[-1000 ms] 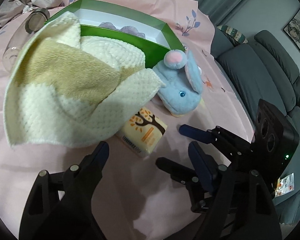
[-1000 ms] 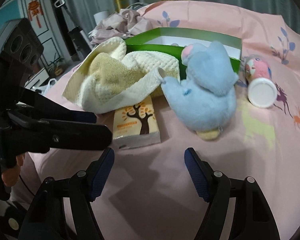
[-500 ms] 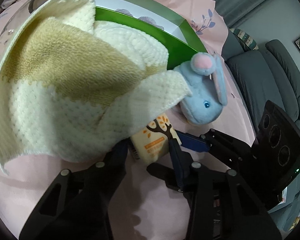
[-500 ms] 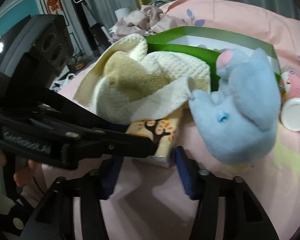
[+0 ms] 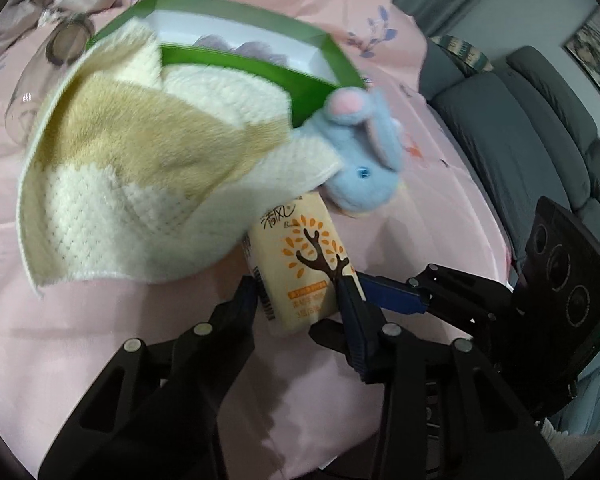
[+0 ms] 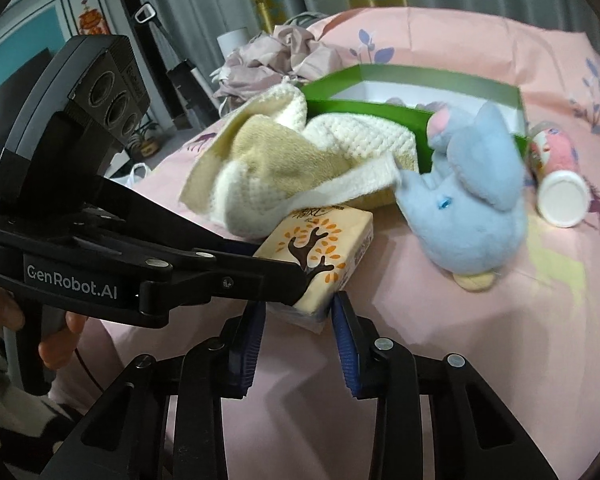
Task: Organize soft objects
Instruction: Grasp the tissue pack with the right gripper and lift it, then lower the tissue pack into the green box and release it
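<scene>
A cream tissue pack (image 5: 300,256) printed with an orange tree lies on the pink cloth, its far end under a cream-and-tan towel (image 5: 140,168). My left gripper (image 5: 296,284) is shut on the pack's near end, one finger on each long side. In the right wrist view the pack (image 6: 320,240) has its near corner between the blue pads of my right gripper (image 6: 298,308), whose jaws are closing and touch it. A blue plush mouse (image 6: 472,200) leans against the green box (image 6: 420,76) behind. The towel (image 6: 284,160) drapes over the box's front wall.
A pink bottle with a white cap (image 6: 556,176) lies right of the plush. A clear glass jar (image 5: 64,36) and crumpled grey fabric (image 6: 284,52) sit at the far left. A grey sofa (image 5: 520,120) stands beyond the table's right edge. A hand (image 6: 56,344) grips the left handle.
Both grippers went from wide open to closed around the tissue pack. The pack has slid out from under the towel and now shows more of its printed face.
</scene>
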